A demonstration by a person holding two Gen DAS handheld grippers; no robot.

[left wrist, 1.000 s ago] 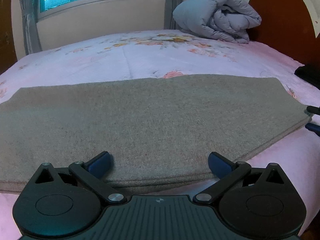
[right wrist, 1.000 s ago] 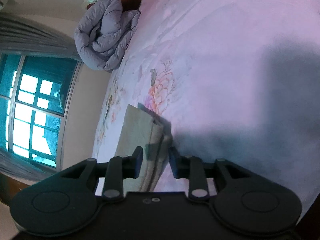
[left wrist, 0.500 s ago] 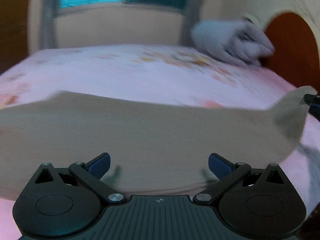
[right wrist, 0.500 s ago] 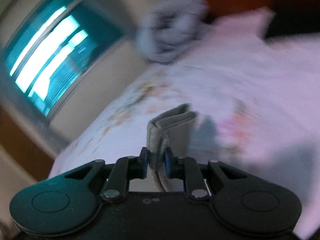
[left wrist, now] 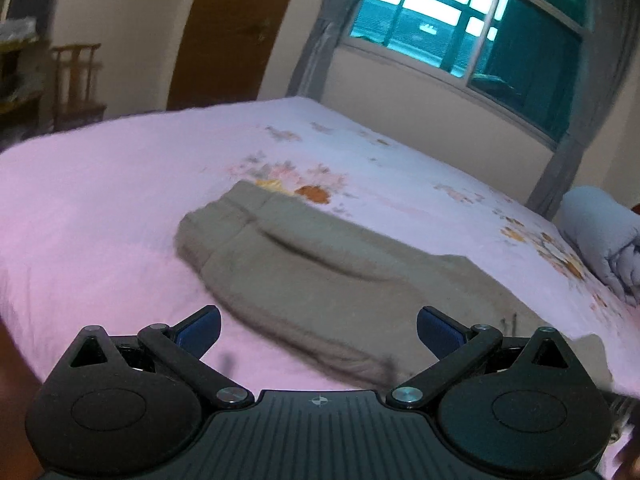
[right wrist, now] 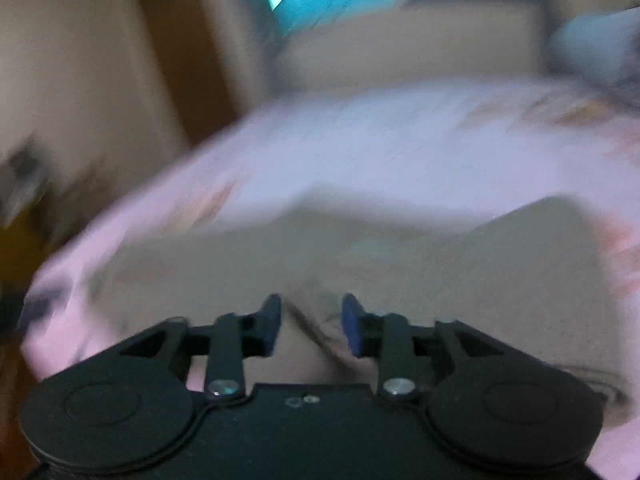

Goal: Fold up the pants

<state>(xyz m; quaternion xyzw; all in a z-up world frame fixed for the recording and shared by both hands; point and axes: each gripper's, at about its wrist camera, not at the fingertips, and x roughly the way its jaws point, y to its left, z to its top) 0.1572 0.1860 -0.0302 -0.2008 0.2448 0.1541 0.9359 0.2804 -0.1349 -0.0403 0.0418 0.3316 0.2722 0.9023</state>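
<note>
**Pants folded over on a pink bed**

Pants (left wrist: 328, 280), a taupe-grey pair, lie doubled on the pink flowered bed (left wrist: 100, 200), filling the centre and lower right of the left wrist view, with the waistband end at the middle left of the frame. In the blurred right wrist view the same cloth spreads across the middle and lower right of the frame.

A window (left wrist: 460, 40) with grey curtains fills the upper right of the left wrist view, a brown door (left wrist: 228, 32) stands at upper centre, a wooden chair (left wrist: 76, 80) sits at far left, and a rolled grey-blue duvet (left wrist: 600, 236) rests at the right edge.

Left gripper (left wrist: 319, 330), at the bottom of its frame, has its jaws spread wide with nothing between them, hovering over the near edge of the cloth. Right gripper (right wrist: 311, 326) has its jaws slightly parted, having just been opening; a fold of the cloth runs through the gap, and the pads do not appear to press on it.
</note>
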